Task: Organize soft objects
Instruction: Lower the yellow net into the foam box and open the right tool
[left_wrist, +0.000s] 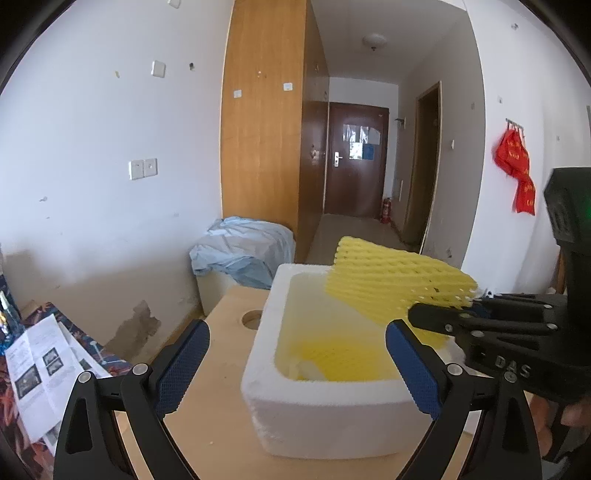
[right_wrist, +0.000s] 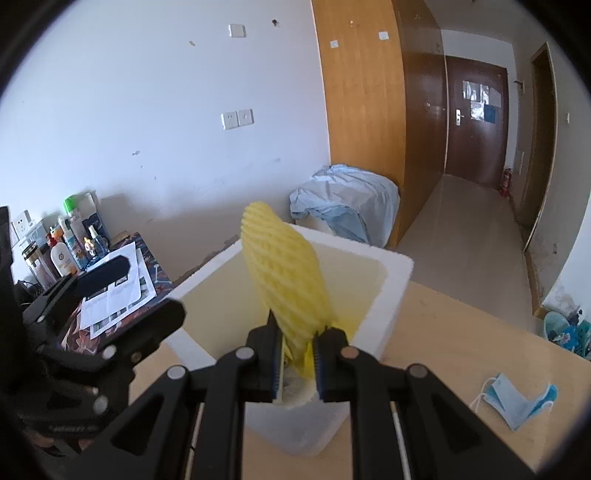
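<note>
From the left wrist we see our left claw (left_wrist: 297, 363) spread wide with nothing between its blue pads (left_wrist: 183, 367), low in front of a white foam box (left_wrist: 332, 406) on the wooden table (left_wrist: 207, 424). Our right claw (left_wrist: 437, 317) reaches in from the right, pinching one end of a yellow foam net (left_wrist: 395, 280) that hangs above the box's far right side. More yellow foam (left_wrist: 340, 358) lies inside the box.

From the right wrist we see our right claw (right_wrist: 297, 363) clamped on the foam net's (right_wrist: 284, 273) lower end; the net sticks up and away over the box (right_wrist: 395, 295). A blue face mask (right_wrist: 515, 398) lies on the table (right_wrist: 461, 332) to the right.
</note>
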